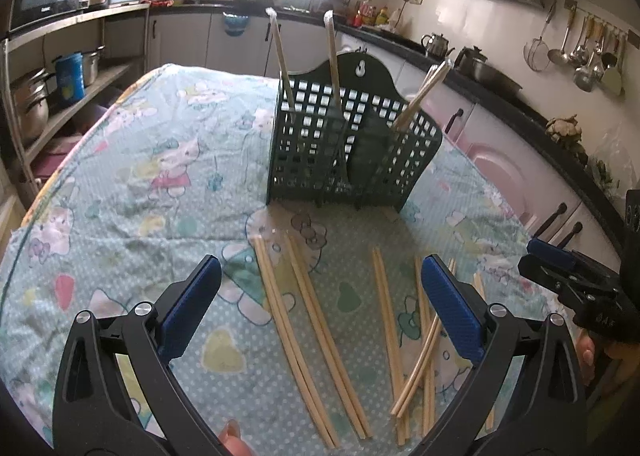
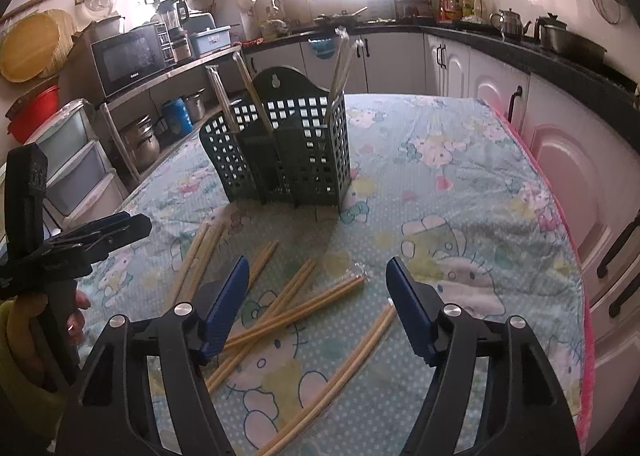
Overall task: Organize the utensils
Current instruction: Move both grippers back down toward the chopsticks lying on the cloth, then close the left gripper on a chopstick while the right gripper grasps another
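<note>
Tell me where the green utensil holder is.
The green utensil holder stands upright mid-table on the cartoon tablecloth, just beyond the loose chopsticks, centred in both wrist views.

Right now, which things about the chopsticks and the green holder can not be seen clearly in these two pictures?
- Holder inside: the grid walls hide the lower ends of the standing pairs in both views.
- Loose chopsticks: in the left wrist view, the right finger covers part of the crossed pile; near ends run off the bottom edge.
- Exact number of pairs: overlapping makes it unclear.
- Chopstick wrappers: too small to read.
</note>
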A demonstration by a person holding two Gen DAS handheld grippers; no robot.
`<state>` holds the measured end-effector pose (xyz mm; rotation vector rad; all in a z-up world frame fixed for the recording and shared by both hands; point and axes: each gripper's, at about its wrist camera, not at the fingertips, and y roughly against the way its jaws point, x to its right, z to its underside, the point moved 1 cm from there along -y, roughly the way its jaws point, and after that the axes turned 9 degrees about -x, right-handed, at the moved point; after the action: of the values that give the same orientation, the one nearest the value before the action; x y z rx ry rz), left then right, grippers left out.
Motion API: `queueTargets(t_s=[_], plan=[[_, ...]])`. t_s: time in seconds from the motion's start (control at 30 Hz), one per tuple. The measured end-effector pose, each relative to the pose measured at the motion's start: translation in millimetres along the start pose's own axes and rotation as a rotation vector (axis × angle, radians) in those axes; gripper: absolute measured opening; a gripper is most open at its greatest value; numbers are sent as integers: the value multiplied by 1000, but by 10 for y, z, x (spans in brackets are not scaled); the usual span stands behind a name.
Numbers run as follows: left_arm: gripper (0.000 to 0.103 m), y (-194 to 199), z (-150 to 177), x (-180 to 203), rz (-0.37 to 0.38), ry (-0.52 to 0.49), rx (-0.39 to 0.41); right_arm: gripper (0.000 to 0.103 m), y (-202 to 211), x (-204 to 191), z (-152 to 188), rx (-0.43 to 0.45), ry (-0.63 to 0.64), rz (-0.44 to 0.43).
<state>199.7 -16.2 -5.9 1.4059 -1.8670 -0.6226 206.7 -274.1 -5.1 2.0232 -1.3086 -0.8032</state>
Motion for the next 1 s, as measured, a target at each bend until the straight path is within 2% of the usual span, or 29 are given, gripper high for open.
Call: queueTargets(t_s=[0.23, 0.53, 0.77, 1.0], plan=[[91, -151, 120, -41, 7, 7, -51, 58, -141, 48, 86, -39, -12, -11], [79, -329, 229, -142, -10, 19, -109, 54, -325, 87, 159, -82, -20, -30], [56, -449, 271, -284, -27, 46, -143, 53, -450, 93, 158, -108, -24, -40], [46, -544, 276, -387, -26, 70, -165, 53, -602, 145, 133, -142, -53, -56]])
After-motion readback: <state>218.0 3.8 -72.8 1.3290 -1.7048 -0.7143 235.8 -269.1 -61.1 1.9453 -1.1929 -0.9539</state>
